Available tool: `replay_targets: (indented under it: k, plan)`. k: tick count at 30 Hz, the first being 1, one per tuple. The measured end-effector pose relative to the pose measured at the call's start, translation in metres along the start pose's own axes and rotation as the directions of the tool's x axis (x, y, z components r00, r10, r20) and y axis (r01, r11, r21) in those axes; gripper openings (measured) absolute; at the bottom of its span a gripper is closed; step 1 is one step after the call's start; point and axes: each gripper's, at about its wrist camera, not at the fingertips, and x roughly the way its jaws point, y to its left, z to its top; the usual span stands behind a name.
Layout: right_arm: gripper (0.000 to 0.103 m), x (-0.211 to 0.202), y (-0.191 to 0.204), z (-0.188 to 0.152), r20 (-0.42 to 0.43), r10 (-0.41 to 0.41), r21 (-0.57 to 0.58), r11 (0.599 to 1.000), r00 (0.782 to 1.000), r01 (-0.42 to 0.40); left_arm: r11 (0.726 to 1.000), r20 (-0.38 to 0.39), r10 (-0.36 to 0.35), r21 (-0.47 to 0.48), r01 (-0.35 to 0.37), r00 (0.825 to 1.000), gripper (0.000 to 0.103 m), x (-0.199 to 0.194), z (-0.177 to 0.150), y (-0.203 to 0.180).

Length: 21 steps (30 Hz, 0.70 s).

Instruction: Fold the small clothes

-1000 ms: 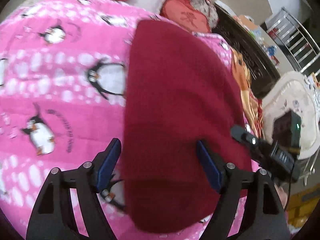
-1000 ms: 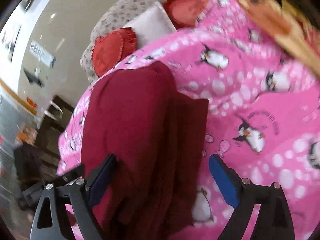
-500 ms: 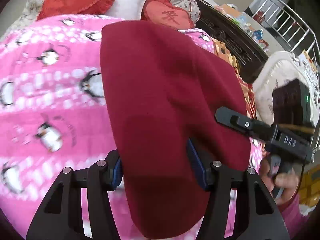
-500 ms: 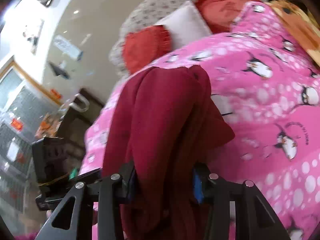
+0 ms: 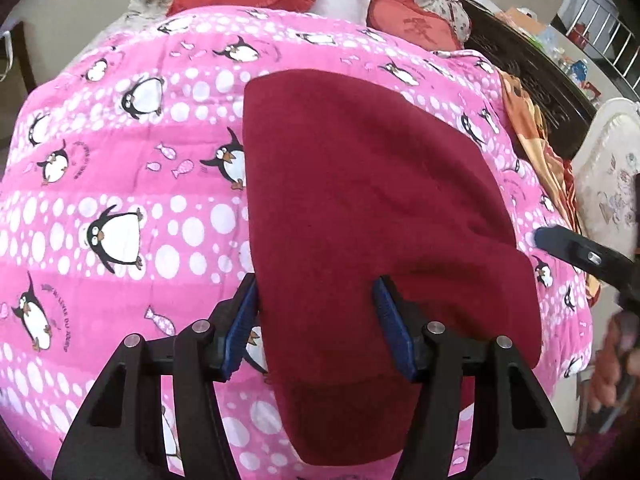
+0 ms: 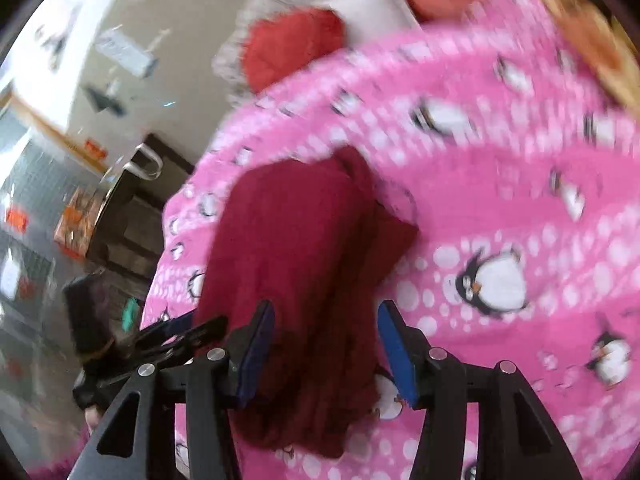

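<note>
Since one second ago both grippers have come in around the near edge of the dark red garment (image 5: 360,216), and the pink penguin blanket (image 5: 120,208) now shows wider in the left view. The garment lies on this blanket, folded lengthwise. I think the fold can slide open if one side pulls before the other, because the cloth is thick and loose. The left gripper (image 5: 320,324) stands about half open, with the hem between its blue pads. The right gripper (image 6: 326,348) is opening, and the bunched cloth sits between its jaws, not clearly pressed.
</note>
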Motion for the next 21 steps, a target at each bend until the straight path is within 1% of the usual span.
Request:
replay_targets:
  k: [1, 3, 4, 5, 6, 7, 9, 10, 11, 13, 15, 17, 19, 20, 21]
  plan:
    - [0.052, -0.007, 0.019, -0.002, 0.017, -0.014, -0.083, 0.996, 1.000, 0.016, 1.000, 0.008, 0.006, -0.004, -0.006, 1.000, 0.059, -0.002, -0.001, 0.001]
    - [0.046, -0.010, 0.046, -0.005, 0.033, -0.010, -0.188, 0.982, 0.999, 0.016, 1.000, 0.027, 0.019, -0.019, -0.019, 0.999, 0.059, -0.009, -0.004, 0.001]
    - [0.044, -0.008, 0.064, -0.009, 0.038, -0.003, -0.261, 0.965, 0.999, 0.012, 0.999, 0.039, 0.028, -0.024, -0.027, 0.999, 0.059, -0.013, -0.005, 0.002]
    - [0.041, -0.005, 0.075, -0.012, 0.039, -0.014, -0.307, 0.951, 0.999, 0.025, 0.999, 0.049, 0.043, -0.025, -0.042, 0.998, 0.059, -0.016, -0.007, 0.006]
    - [0.038, 0.004, 0.085, -0.017, 0.038, -0.054, -0.355, 0.933, 0.998, 0.064, 0.998, 0.059, 0.062, -0.026, -0.061, 0.996, 0.059, -0.018, -0.009, 0.006]
    - [0.036, 0.014, 0.089, -0.019, 0.032, -0.083, -0.372, 0.924, 0.996, 0.089, 0.996, 0.071, 0.081, -0.027, -0.080, 0.994, 0.059, -0.021, -0.009, 0.006]
    - [0.028, 0.033, 0.082, -0.031, 0.011, -0.164, -0.385, 0.909, 0.986, 0.156, 0.994, 0.093, 0.108, -0.031, -0.105, 0.990, 0.059, -0.027, -0.009, 0.006]
    - [0.028, 0.042, 0.073, -0.037, 0.004, -0.211, -0.381, 0.903, 0.977, 0.197, 0.993, 0.103, 0.116, -0.032, -0.114, 0.988, 0.059, -0.030, -0.010, 0.005]
    - [0.028, 0.046, 0.064, -0.041, 0.003, -0.227, -0.369, 0.905, 0.974, 0.213, 0.992, 0.112, 0.125, -0.029, -0.122, 0.986, 0.059, -0.032, -0.010, 0.002]
    - [0.028, 0.042, 0.054, -0.046, 0.022, -0.211, -0.348, 0.915, 0.977, 0.205, 0.989, 0.132, 0.149, -0.018, -0.148, 0.980, 0.059, -0.035, -0.010, -0.004]
    - [0.028, 0.037, 0.055, -0.045, 0.024, -0.204, -0.339, 0.919, 0.979, 0.200, 0.984, 0.158, 0.179, -0.003, -0.180, 0.971, 0.059, -0.040, -0.012, -0.009]
    - [0.028, 0.026, 0.058, -0.042, 0.033, -0.177, -0.312, 0.933, 0.984, 0.179, 0.983, 0.173, 0.182, 0.005, -0.186, 0.968, 0.059, -0.044, -0.012, -0.013]
    - [0.028, 0.019, 0.060, -0.034, 0.041, -0.150, -0.275, 0.949, 0.988, 0.155, 0.984, 0.185, 0.174, -0.005, -0.176, 0.967, 0.059, -0.049, -0.013, -0.015]
    - [0.036, 0.012, 0.061, -0.034, 0.052, -0.132, -0.255, 0.956, 0.990, 0.141, 0.985, 0.187, 0.171, -0.009, -0.172, 0.967, 0.059, -0.051, -0.013, -0.015]
    - [0.051, 0.007, 0.062, -0.032, 0.064, -0.124, -0.243, 0.960, 0.990, 0.136, 0.985, 0.191, 0.171, -0.013, -0.171, 0.967, 0.059, -0.053, -0.014, -0.016]
